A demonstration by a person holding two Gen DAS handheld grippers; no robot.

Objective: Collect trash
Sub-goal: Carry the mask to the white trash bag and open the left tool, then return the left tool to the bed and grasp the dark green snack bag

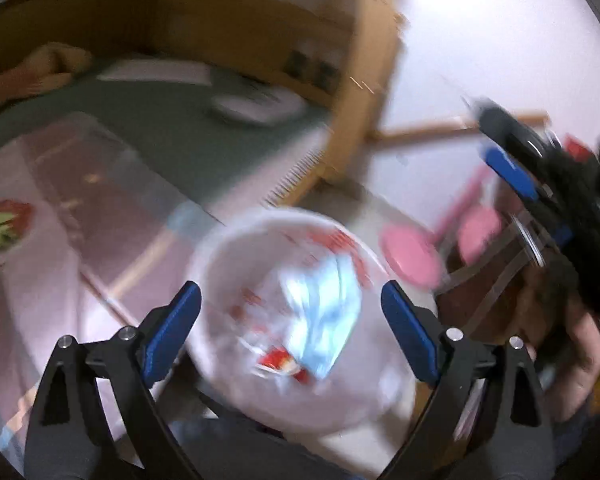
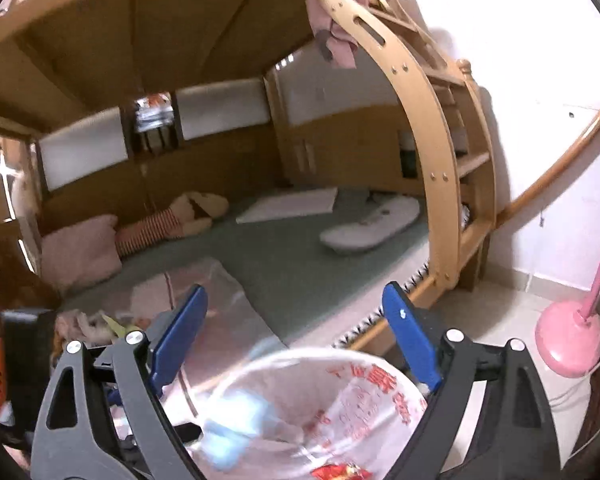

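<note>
- The bed (image 2: 284, 264) with its green cover fills the background; a clear plastic sheet (image 2: 220, 304) lies over its near end, and a few small crumpled items (image 2: 96, 326) sit by the sheet's left edge, possibly trash not yet gathered, though they are too blurred to identify.
- The trash bin (image 1: 260, 256), lined with a white bag printed in red, stands on the floor beside the bed, below both grippers.
- Inside it lie a light blue wrapper (image 1: 324, 312) and a red scrap (image 1: 278, 360), so part of the collecting looks done.
- The left gripper (image 1: 292, 316) hangs above the bin's mouth, fingers spread wide and holding nothing.
- The right gripper (image 2: 296, 328) is equally wide open and empty, poised over the bin's rim.
</note>
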